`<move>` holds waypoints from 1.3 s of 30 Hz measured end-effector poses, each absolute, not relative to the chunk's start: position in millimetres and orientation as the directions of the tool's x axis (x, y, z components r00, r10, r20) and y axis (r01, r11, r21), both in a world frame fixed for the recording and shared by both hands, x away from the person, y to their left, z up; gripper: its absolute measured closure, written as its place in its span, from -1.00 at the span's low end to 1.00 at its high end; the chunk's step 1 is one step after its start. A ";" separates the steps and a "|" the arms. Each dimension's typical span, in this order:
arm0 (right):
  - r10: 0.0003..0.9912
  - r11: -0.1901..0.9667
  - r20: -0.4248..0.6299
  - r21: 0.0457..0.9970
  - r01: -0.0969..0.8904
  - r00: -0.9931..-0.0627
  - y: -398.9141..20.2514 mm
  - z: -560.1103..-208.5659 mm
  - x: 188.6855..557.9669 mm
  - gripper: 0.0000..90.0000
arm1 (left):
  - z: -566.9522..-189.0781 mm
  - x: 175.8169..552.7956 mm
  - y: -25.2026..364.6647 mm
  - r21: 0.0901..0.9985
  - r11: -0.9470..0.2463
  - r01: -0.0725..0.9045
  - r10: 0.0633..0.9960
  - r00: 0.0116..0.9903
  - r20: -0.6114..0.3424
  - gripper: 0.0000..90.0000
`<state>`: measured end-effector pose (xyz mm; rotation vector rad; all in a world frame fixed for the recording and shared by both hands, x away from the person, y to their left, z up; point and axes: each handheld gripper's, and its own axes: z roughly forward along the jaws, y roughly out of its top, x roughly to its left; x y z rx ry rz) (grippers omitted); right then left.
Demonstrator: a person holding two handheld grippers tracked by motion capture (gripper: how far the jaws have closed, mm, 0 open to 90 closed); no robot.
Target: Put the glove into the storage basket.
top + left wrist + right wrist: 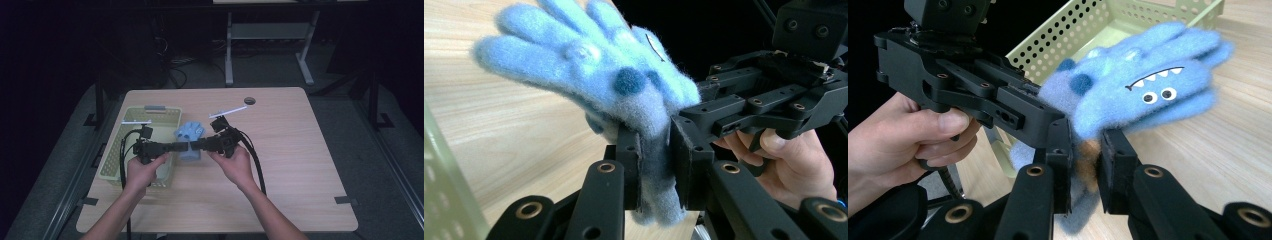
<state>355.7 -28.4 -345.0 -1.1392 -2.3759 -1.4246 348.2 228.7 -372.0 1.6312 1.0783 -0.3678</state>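
While both black grippers pinch its cuff, the fuzzy blue glove (614, 85) fans stubby fingers above pale woodgrain table (280, 150). Left gripper (656, 165) and right gripper (1085, 165) clamp the fleece; a perforated green plastic basket (1088, 25) sits beside.

High view — we look forward and down from above the near edge of the counter (300, 165), taking in its whole top from some way off. Left and right gripper views — we ride close behind each hand-held gripper, facing one another; all three share the blue glove (594, 70).
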 end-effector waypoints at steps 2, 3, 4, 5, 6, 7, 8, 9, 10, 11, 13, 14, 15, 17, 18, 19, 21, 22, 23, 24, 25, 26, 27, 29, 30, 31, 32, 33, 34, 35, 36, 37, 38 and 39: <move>0.529 0.259 0.482 0.692 0.674 -0.698 -26.2 -345.9 356.5 0.72 | -372.4 349.2 231.9 0.607 0.000 0.795 0.454 0.541 -0.708 0.68; 0.525 0.260 0.481 0.695 0.671 -0.702 -25.1 -346.9 357.2 0.72 | -372.6 349.5 233.2 0.606 0.000 0.795 0.453 0.540 -0.709 0.68; 0.525 0.258 0.486 0.692 0.674 -0.699 -23.7 -347.3 357.5 0.72 | -372.9 350.0 234.7 0.603 -0.002 0.797 0.453 0.538 -0.710 0.68; 0.524 0.257 0.489 0.690 0.677 -0.697 -22.3 -347.7 357.9 0.72 | -373.0 350.4 236.0 0.603 0.001 0.798 0.451 0.538 -0.713 0.69; 0.523 0.256 0.490 0.690 0.677 -0.698 -21.0 -347.7 358.5 0.72 | -372.8 350.7 237.6 0.602 0.000 0.799 0.451 0.537 -0.713 0.69; 0.523 0.255 0.491 0.690 0.677 -0.697 -19.6 -347.5 358.8 0.72 | -372.8 351.1 239.1 0.602 0.003 0.799 0.450 0.536 -0.714 0.69; 0.522 0.257 0.491 0.689 0.678 -0.697 -18.2 -346.9 359.3 0.72 | -372.6 351.2 240.6 0.598 0.008 0.801 0.450 0.531 -0.718 0.70; 0.522 0.259 0.488 0.691 0.675 -0.699 -16.7 -346.7 359.8 0.72 | -372.7 351.6 242.5 0.599 0.007 0.801 0.445 0.533 -0.719 0.70; 0.519 0.261 0.488 0.691 0.674 -0.701 -15.1 -346.2 360.2 0.72 | -372.6 351.8 244.3 0.598 0.010 0.801 0.447 0.532 -0.719 0.70; 0.519 0.259 0.487 0.694 0.672 -0.702 -13.1 -346.0 360.5 0.72 | -372.3 351.8 246.3 0.598 0.010 0.802 0.446 0.532 -0.720 0.71; 0.517 0.264 0.486 0.692 0.672 -0.704 -10.0 -344.9 361.1 0.72 | -371.7 351.6 249.6 0.596 0.015 0.803 0.446 0.528 -0.723 0.71; 0.514 0.264 0.487 0.693 0.671 -0.705 -8.3 -344.6 361.4 0.72 | -371.7 351.6 251.1 0.598 0.016 0.801 0.448 0.529 -0.721 0.71; 0.513 0.266 0.487 0.693 0.670 -0.707 -6.7 -344.5 361.8 0.72 | -371.5 351.5 252.6 0.596 0.018 0.803 0.448 0.527 -0.722 0.71; 0.513 0.263 0.490 0.692 0.672 -0.705 -3.2 -344.4 362.2 0.72 | -371.3 351.6 255.9 0.594 0.024 0.804 0.448 0.522 -0.726 0.72; 0.512 0.265 0.494 0.687 0.677 -0.702 -2.0 -343.9 362.3 0.72 | -371.4 351.7 257.8 0.596 0.022 0.803 0.449 0.525 -0.724 0.72; 0.509 0.261 0.496 0.690 0.675 -0.703 -0.5 -344.2 362.7 0.72 | -371.3 351.7 259.2 0.596 0.025 0.802 0.448 0.524 -0.724 0.72; 0.504 0.262 0.495 0.692 0.672 -0.707 1.5 -344.5 363.5 0.72 | -371.3 351.8 261.9 0.596 0.022 0.803 0.455 0.522 -0.721 0.72; 0.505 0.266 0.497 0.689 0.674 -0.706 3.3 -344.8 363.7 0.72 | -371.3 351.7 262.5 0.596 0.022 0.803 0.456 0.522 -0.721 0.72; 0.506 0.266 0.496 0.688 0.675 -0.705 4.2 -345.0 363.9 0.72 | -371.3 351.7 263.3 0.595 0.022 0.803 0.455 0.522 -0.721 0.73; 0.503 0.266 0.493 0.694 0.669 -0.710 5.2 -345.7 364.6 0.72 | -371.4 351.9 264.3 0.596 0.022 0.803 0.456 0.523 -0.720 0.73; 0.502 0.265 0.497 0.691 0.673 -0.708 6.1 -345.8 365.0 0.72 | -371.5 352.2 265.4 0.596 0.021 0.803 0.456 0.523 -0.720 0.73; 0.502 0.264 0.502 0.686 0.678 -0.704 6.9 -345.5 365.0 0.72 | -371.5 352.4 266.9 0.595 0.022 0.804 0.452 0.523 -0.723 0.73; 0.497 0.267 0.503 0.687 0.676 -0.707 7.8 -345.4 365.5 0.71 | -371.4 352.6 268.3 0.592 0.025 0.806 0.452 0.519 -0.725 0.73; 0.491 0.262 0.510 0.687 0.678 -0.707 10.0 -345.5 366.2 0.71 | -371.1 353.1 271.3 0.583 0.022 0.812 0.446 0.514 -0.733 0.74; 0.486 0.264 0.509 0.689 0.675 -0.710 10.9 -345.8 366.6 0.71 | -371.1 353.5 273.0 0.584 0.016 0.812 0.449 0.516 -0.730 0.74; 0.485 0.262 0.512 0.688 0.676 -0.709 12.5 -346.2 366.5 0.71 | -370.9 353.6 274.6 0.583 0.012 0.813 0.450 0.516 -0.729 0.74; 0.483 0.263 0.514 0.687 0.678 -0.709 14.0 -346.7 366.4 0.71 | -370.5 353.4 275.9 0.582 0.011 0.813 0.454 0.515 -0.727 0.74; 0.479 0.264 0.508 0.694 0.670 -0.716 15.5 -347.9 366.9 0.71 | -370.1 353.2 277.4 0.581 0.005 0.814 0.455 0.515 -0.726 0.74; 0.477 0.262 0.513 0.691 0.673 -0.713 17.0 -348.5 366.9 0.71 | -369.9 353.0 278.4 0.581 0.006 0.814 0.459 0.514 -0.724 0.74; 0.476 0.261 0.520 0.687 0.678 -0.709 17.8 -348.7 366.8 0.70 | -369.6 352.8 280.3 0.581 0.007 0.814 0.457 0.514 -0.726 0.74; 0.473 0.258 0.524 0.686 0.680 -0.709 19.2 -349.3 367.2 0.70 | -369.5 352.7 281.7 0.582 0.009 0.813 0.459 0.513 -0.725 0.74; 0.469 0.255 0.525 0.689 0.678 -0.710 20.4 -349.7 367.6 0.70 | -369.3 352.6 282.8 0.582 0.009 0.813 0.460 0.514 -0.724 0.74; 0.467 0.254 0.525 0.691 0.676 -0.712 21.2 -349.9 368.0 0.70 | -369.2 352.5 284.3 0.581 0.011 0.814 0.460 0.512 -0.725 0.74; 0.467 0.255 0.523 0.692 0.675 -0.713 22.5 -350.0 368.5 0.70 | -369.1 352.4 285.3 0.580 0.015 0.814 0.460 0.510 -0.727 0.74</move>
